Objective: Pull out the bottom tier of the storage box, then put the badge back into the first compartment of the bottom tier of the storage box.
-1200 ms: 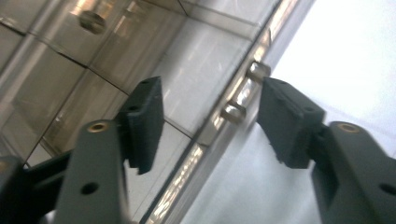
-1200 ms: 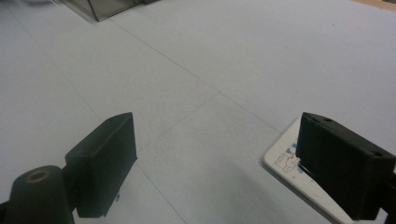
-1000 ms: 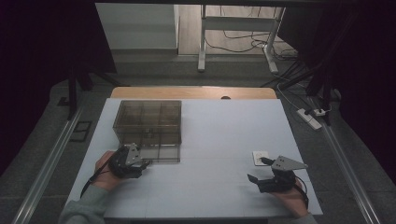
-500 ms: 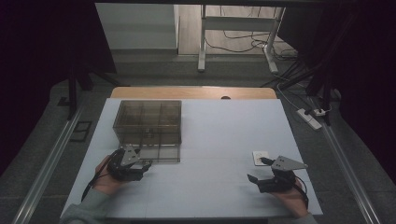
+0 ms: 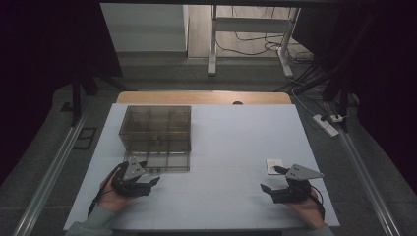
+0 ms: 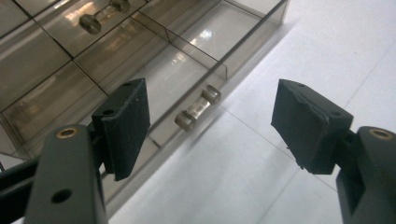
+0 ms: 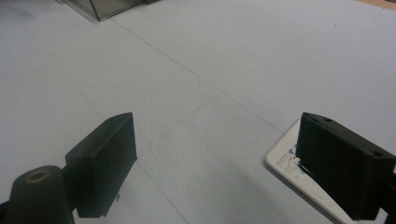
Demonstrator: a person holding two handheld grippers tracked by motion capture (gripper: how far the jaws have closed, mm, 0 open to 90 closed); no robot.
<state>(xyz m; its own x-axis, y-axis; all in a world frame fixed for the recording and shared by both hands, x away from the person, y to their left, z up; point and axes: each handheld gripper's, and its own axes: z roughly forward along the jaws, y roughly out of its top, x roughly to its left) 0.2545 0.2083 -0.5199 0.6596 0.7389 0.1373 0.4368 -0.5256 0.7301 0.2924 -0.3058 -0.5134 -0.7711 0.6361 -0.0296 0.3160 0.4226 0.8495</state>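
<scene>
Left gripper (image 6: 210, 121) spread wide, empty, aimed at clear drawer knob (image 6: 197, 108) of smoky compartment box (image 5: 156, 129) on table's left half. Bottom drawer (image 5: 164, 162) pulled partly out. Right gripper (image 7: 215, 163) wide, empty, beside white card (image 5: 274, 166).

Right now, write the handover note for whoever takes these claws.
Left claw: open, empty, aimed at the knob on the pulled-out bottom drawer of the clear drawer box.
Right claw: open, empty, low over the table, beside a small white card.
Done: the drawer is partly out.
Left: what follows is not evident; nothing is gripped yet.
</scene>
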